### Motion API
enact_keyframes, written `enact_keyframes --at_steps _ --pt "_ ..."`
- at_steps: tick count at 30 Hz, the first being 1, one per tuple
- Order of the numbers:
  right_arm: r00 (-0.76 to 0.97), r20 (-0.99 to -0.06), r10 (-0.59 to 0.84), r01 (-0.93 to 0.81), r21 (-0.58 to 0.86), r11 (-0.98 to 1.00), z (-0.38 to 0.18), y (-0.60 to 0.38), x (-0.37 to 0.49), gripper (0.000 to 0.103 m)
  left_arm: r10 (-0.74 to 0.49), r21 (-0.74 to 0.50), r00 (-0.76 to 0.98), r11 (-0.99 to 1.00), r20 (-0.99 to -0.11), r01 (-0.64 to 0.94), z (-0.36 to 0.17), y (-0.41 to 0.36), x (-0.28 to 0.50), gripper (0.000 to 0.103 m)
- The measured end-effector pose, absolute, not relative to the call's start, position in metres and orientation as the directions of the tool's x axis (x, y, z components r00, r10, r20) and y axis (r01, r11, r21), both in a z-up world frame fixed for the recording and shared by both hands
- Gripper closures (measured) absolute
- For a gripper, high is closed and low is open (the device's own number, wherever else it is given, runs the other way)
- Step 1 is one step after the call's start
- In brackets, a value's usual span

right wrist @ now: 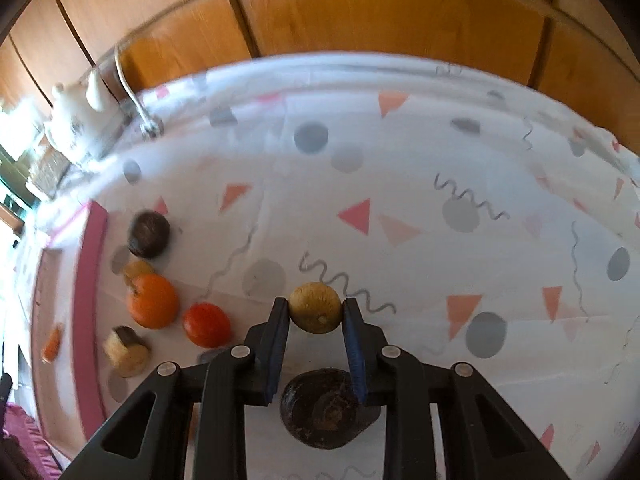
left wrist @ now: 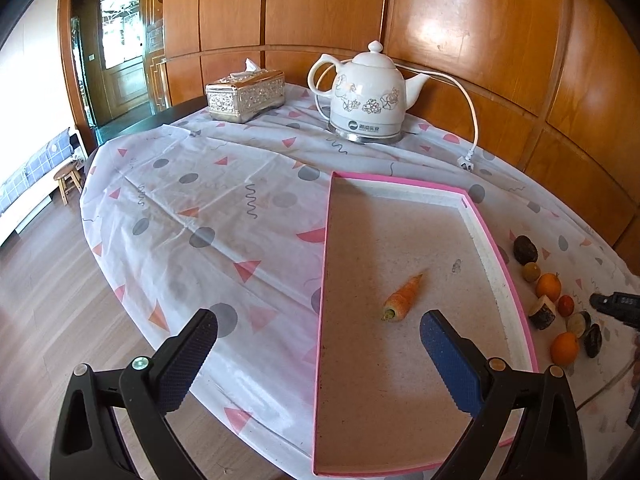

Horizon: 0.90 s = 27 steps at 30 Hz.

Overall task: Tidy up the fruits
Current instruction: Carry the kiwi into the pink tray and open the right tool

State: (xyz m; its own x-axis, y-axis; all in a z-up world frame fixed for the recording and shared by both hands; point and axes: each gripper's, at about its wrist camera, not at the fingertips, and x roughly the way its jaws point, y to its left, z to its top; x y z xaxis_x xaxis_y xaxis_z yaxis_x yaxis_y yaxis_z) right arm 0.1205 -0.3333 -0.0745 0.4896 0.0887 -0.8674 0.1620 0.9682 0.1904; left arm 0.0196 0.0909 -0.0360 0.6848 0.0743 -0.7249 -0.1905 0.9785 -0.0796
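My right gripper (right wrist: 315, 309) is shut on a small round tan fruit (right wrist: 315, 307) and holds it above the tablecloth. A dark brown fruit (right wrist: 320, 408) lies below it between the fingers. To the left lie an orange (right wrist: 152, 300), a red-orange fruit (right wrist: 207, 325), a cut piece with a dark rind (right wrist: 126, 350) and another dark fruit (right wrist: 149, 233). My left gripper (left wrist: 318, 334) is open and empty over the near edge of the pink-rimmed tray (left wrist: 504, 268), which holds a carrot (left wrist: 403, 298). The fruits (left wrist: 548, 286) lie in a row right of the tray.
A white kettle (left wrist: 368, 98) with its cord and plug (left wrist: 466, 162) stands at the back of the table. A silver tissue box (left wrist: 245, 96) stands to its left. Wooden wall panels run behind. The table edge drops to the floor on the left.
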Motion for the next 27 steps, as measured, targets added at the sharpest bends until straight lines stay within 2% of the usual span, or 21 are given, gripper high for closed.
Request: enact_keyframes --at_steps 5,13,19,27 --pt "0.558 -0.822 0.110 0.100 0.198 0.975 -0.046 -0.325 0.104 0.076 0.063 -0.093 0.692 0.978 -0.719 -0.186 -0.034 0.090 0.017 0.001" --pt "0.568 -0.776 0.274 -0.127 0.246 0.961 -0.024 -0.260 0.082 0.076 0.045 -0.115 0.705 0.977 -0.708 -0.178 -0.030 0.090 0.011 0.001" --pt "0.509 -0.775 0.374 -0.298 0.250 0.921 -0.023 -0.190 0.073 0.076 0.039 -0.126 0.704 0.975 -0.709 -0.181 -0.030 0.093 0.008 0.001" --pt "0.443 -0.799 0.408 -0.404 0.228 0.886 -0.036 -0.121 0.074 0.076 0.040 -0.139 0.702 0.971 -0.711 -0.196 -0.031 0.101 0.006 0.001"
